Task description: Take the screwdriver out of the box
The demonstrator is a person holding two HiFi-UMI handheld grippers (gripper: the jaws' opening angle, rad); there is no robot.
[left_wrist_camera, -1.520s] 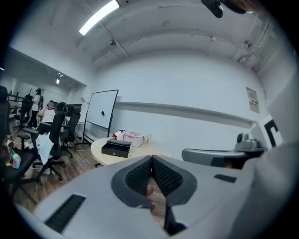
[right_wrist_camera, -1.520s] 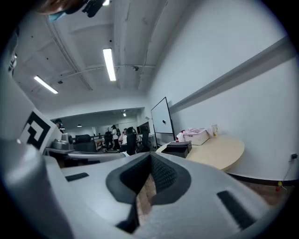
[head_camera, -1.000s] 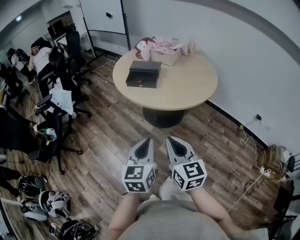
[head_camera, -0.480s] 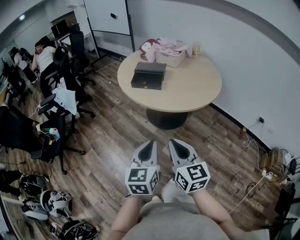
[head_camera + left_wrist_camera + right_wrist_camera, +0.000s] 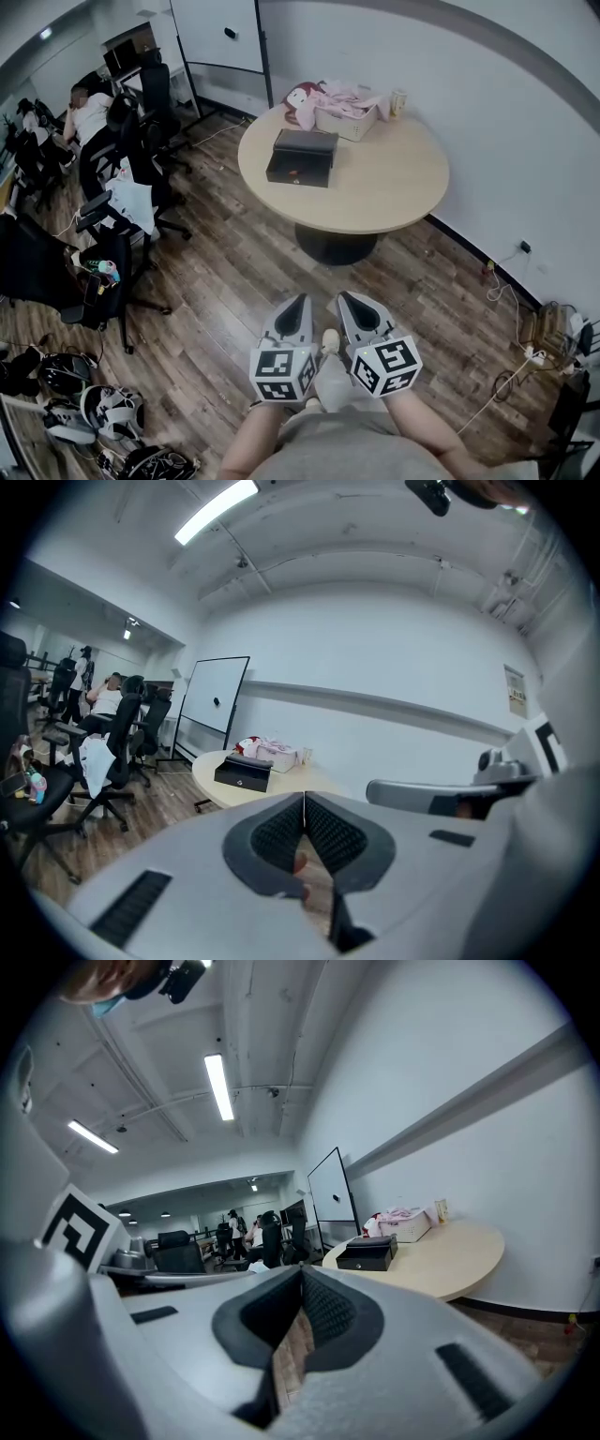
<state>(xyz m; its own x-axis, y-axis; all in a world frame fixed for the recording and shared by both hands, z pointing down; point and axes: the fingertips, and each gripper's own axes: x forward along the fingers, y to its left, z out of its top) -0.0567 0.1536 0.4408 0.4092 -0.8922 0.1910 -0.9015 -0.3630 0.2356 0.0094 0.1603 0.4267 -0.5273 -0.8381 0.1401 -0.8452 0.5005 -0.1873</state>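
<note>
The box [image 5: 302, 157] is black, flat and oblong, and its lid is down, so whether the screwdriver is inside cannot be seen. It lies on the round table [image 5: 389, 187], on the half farther from the person. In the head view its long side runs roughly left to right, tilted a little. The front wall faces the person and has a small latch at its middle. In the left gripper view the box [image 5: 242, 772] shows above the jaws, far off.

Just behind the box, near the table's far edge, stands a white basket [image 5: 347, 122]. Pink cloth [image 5: 330, 92] is heaped in it and spills over its left side. A paper cup [image 5: 397, 101] stands upright just to the basket's right.

Both grippers are held side by side, close to the person's body and well apart from the table, pointing roughly toward it. The left gripper [image 5: 302, 300] is clenched: its pads meet tip to tip with nothing between them. The right gripper [image 5: 344, 296] is likewise closed and empty, with only wooden floor [image 5: 225, 281] showing through the gap behind its tips.

Office chairs [image 5: 141, 122] stand to the left of the table. A whiteboard [image 5: 220, 33] stands by the far wall.
</note>
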